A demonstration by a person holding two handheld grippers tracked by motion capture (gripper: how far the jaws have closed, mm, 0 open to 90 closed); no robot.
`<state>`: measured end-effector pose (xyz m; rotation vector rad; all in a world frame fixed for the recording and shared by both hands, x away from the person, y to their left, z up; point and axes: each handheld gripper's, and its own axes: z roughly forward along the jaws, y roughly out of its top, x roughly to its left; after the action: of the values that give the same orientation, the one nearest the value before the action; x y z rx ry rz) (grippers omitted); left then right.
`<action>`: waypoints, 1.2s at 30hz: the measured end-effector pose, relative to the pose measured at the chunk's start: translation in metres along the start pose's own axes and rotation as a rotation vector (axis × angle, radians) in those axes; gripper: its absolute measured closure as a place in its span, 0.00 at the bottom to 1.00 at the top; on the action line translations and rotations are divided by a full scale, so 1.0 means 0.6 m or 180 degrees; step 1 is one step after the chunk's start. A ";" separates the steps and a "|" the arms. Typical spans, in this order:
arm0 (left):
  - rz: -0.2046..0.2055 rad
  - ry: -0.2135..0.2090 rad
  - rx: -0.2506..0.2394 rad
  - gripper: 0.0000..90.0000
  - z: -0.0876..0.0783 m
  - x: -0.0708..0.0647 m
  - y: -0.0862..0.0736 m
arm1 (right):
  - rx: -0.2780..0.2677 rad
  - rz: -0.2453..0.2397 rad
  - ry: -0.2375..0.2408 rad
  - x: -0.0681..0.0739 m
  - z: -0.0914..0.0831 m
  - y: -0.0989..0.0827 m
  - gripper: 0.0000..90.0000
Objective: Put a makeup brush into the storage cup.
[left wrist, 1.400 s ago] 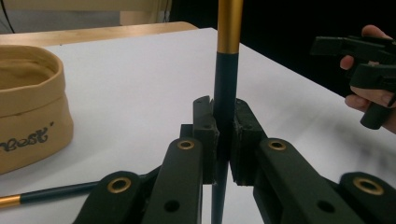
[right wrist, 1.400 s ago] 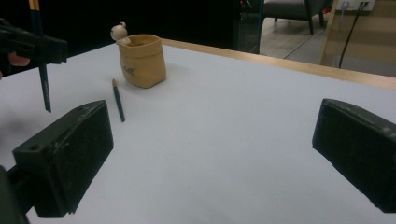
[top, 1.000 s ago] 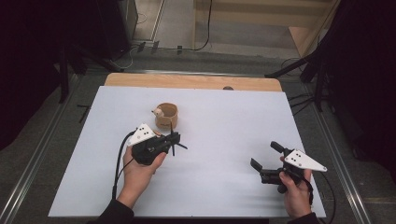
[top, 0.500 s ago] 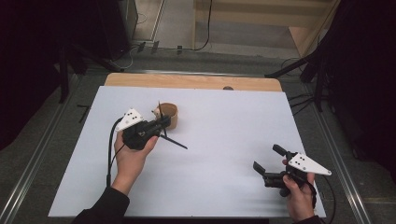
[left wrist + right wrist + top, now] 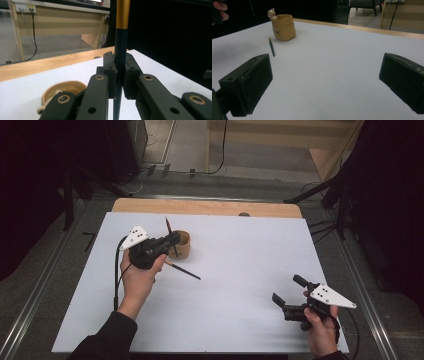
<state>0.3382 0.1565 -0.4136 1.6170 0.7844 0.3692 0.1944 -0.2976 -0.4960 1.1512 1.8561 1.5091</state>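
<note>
My left gripper (image 5: pixel 171 240) (image 5: pixel 121 68) is shut on a black pencil (image 5: pixel 168 226) (image 5: pixel 121 42) with a gold band. The pencil stands nearly upright, right beside the near-left side of a tan sack-shaped pot (image 5: pixel 183 244) (image 5: pixel 60 90) (image 5: pixel 284 27). A second dark pencil (image 5: pixel 184 270) (image 5: pixel 271 46) lies flat on the white table (image 5: pixel 250 265), just in front of the pot. At the near right, my right gripper (image 5: pixel 289 290) (image 5: pixel 325 80) is open a little above the table, nothing between its jaws, pointing across the table toward the pot.
A wooden strip (image 5: pixel 210 207) runs along the table's far edge. Metal rails flank the table on both sides. Beyond it are a floor with cables (image 5: pixel 220 150) and dark stands. The left gripper's cable (image 5: pixel 118 270) trails along the forearm.
The left hand has lifted one pencil from beside the other and carried it away from the person to the pot, turning it upright. The right gripper has stayed put.
</note>
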 end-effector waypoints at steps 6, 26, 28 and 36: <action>0.0039 0.0047 0.0012 0.93 0.012 0.007 0.010 | -0.0007 0.0006 0.0016 -0.001 -0.001 0.000 0.00; 0.0021 0.0289 -0.0143 0.93 0.053 0.043 0.025 | 0.0023 0.0009 0.0068 0.001 0.004 -0.003 0.00; 0.0021 0.0303 -0.0136 0.93 0.055 0.045 0.024 | 0.0021 0.0006 0.0070 0.001 0.004 -0.004 0.00; 0.0078 0.0428 -0.0075 0.93 0.069 0.053 0.012 | 0.0025 0.0003 0.0082 0.001 0.005 -0.005 0.00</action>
<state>0.3894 0.1469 -0.4214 1.5930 0.8592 0.5071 0.1957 -0.2955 -0.4997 1.1414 1.8802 1.5253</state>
